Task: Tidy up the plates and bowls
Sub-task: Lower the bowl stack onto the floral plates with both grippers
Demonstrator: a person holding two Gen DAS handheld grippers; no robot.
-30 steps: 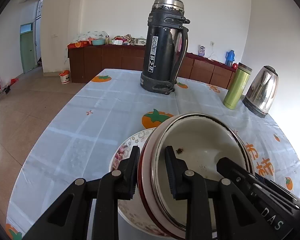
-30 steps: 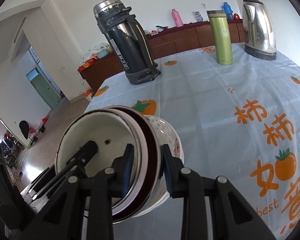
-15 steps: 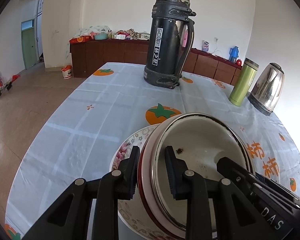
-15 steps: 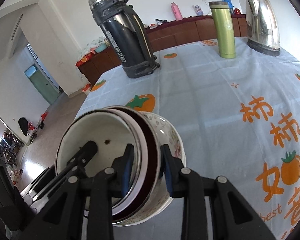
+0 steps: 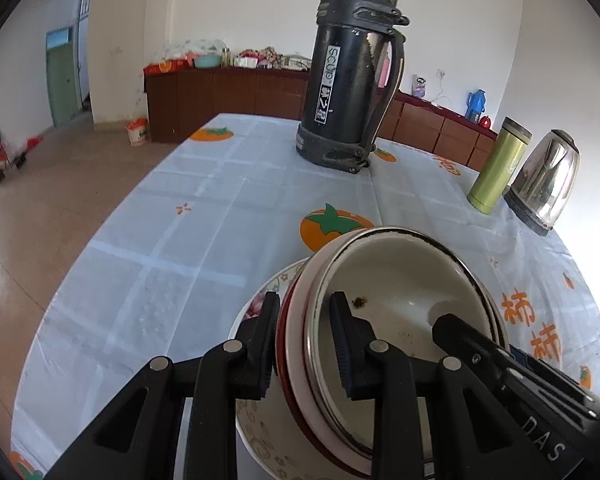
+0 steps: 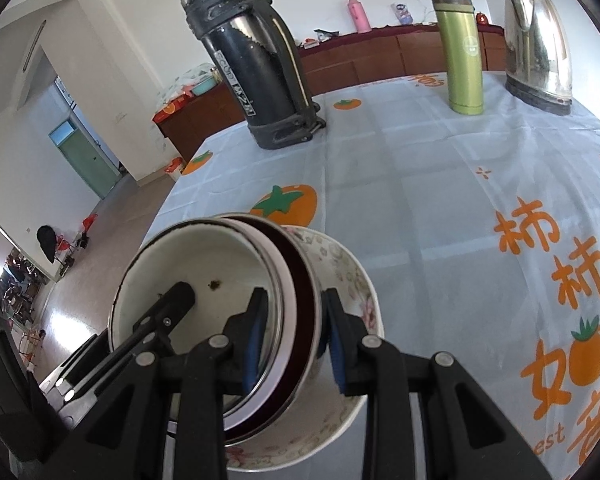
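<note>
A stack of nested bowls is held between both grippers above the table. The top one is a white enamel bowl (image 5: 404, 288) with a dark rim, nested in a maroon-edged bowl (image 5: 288, 344), with a floral bowl (image 5: 260, 308) underneath. My left gripper (image 5: 305, 344) is shut on the near rim of the white and maroon bowls. My right gripper (image 6: 294, 336) is shut on the opposite rim of the same bowls (image 6: 204, 264), with the floral bowl (image 6: 348, 276) below. Each view shows the other gripper's finger inside the white bowl.
A tall black thermos (image 5: 352, 76) stands at the far middle of the table. A green flask (image 5: 498, 166) and a steel kettle (image 5: 546, 182) stand at the far right. The tablecloth (image 5: 188, 216) has orange persimmon prints. The floor lies past the left edge.
Both grippers with the bowl stack have moved forward toward the thermos. The grips are unchanged.
</note>
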